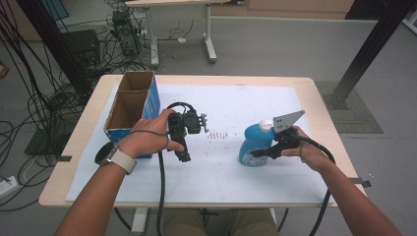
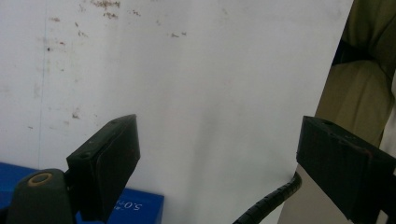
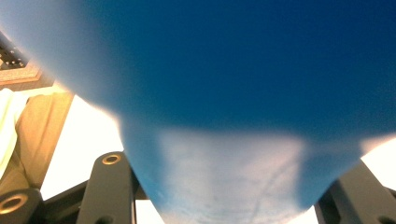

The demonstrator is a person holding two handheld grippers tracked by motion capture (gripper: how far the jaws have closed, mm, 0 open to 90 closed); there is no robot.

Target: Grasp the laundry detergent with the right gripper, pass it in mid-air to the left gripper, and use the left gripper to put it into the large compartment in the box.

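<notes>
One gripper apparently clamped on blue bottle; other gripper wide, empty.

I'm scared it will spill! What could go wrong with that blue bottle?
The right gripper pinches the blue bottle low on its body, so it might tip or slip out. A hard squeeze could dent it. The cardboard box stands far across the table, past the open left gripper, so carrying it there risks a bump.

three camera positions
high view looks forward and down over the white-covered wooden table; each gripper view sits close above that same white surface.
</notes>
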